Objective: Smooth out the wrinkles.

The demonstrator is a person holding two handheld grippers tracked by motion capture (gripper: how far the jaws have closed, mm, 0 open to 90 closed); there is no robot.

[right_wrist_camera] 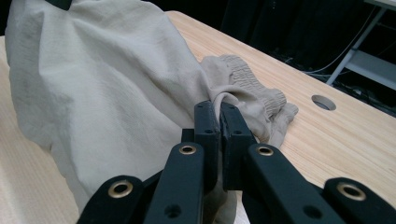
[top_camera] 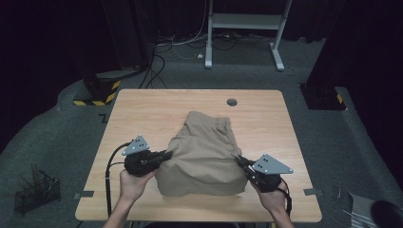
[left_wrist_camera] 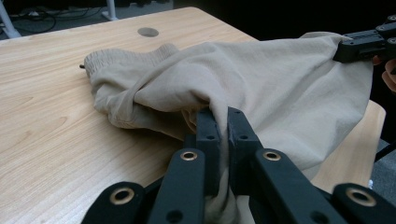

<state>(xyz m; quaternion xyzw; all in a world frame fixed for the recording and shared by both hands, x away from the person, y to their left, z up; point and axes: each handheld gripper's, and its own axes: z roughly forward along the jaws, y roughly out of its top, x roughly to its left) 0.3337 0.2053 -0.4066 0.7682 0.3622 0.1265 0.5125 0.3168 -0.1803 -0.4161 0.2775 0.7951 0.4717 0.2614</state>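
One pair of beige shorts (top_camera: 204, 152), soft crinkled fabric, ribbed elastic waistband, on one wooden table (top_camera: 142, 109). Two black grippers: left gripper (top_camera: 167, 153) and right gripper (top_camera: 237, 159), each clamped on cloth.

In the left gripper view we look along the left gripper (left_wrist_camera: 223, 122), whose 2 black jaws are pressed together on a fold of the beige shorts (left_wrist_camera: 261, 79). The cloth rises from the wooden table (left_wrist_camera: 51, 135) and stretches up toward the right gripper (left_wrist_camera: 348, 50) at the upper right edge, which pinches its far corner. The elastic waistband (left_wrist_camera: 126, 57) lies on the tabletop, near a round hole (left_wrist_camera: 148, 32).
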